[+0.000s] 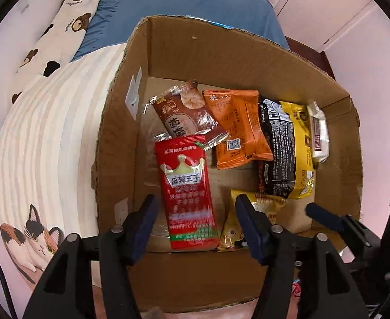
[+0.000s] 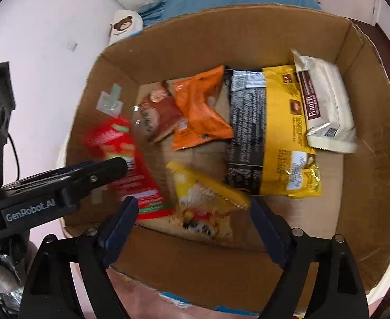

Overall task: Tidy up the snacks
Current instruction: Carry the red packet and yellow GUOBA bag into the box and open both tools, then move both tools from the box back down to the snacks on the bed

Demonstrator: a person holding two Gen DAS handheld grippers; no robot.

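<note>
An open cardboard box [image 1: 184, 55] [image 2: 248, 34] holds several snack packets. A red packet [image 1: 185, 191] [image 2: 125, 164] lies at the box's left side. A small yellow packet [image 1: 234, 226] [image 2: 208, 199] lies near the front. A brown packet [image 1: 187, 114] [image 2: 157, 117], an orange packet [image 1: 237, 127] [image 2: 200, 111], a black-and-yellow bag [image 1: 288, 148] [image 2: 269, 133] and a white packet [image 1: 318, 133] [image 2: 325, 101] lie further in. My left gripper [image 1: 195, 223] is open above the red packet, empty. My right gripper [image 2: 195, 223] is open above the yellow packet, empty. The left gripper's fingers [image 2: 99, 170] show in the right wrist view.
The box sits on a bed with a striped cat-print cover [image 1: 43, 143]. A bear-print pillow [image 1: 62, 24] and a blue sheet [image 1: 189, 0] lie behind it. A pink wall is at the right [image 1: 354, 40]. The right gripper's finger [image 1: 327, 216] shows at the box's right front.
</note>
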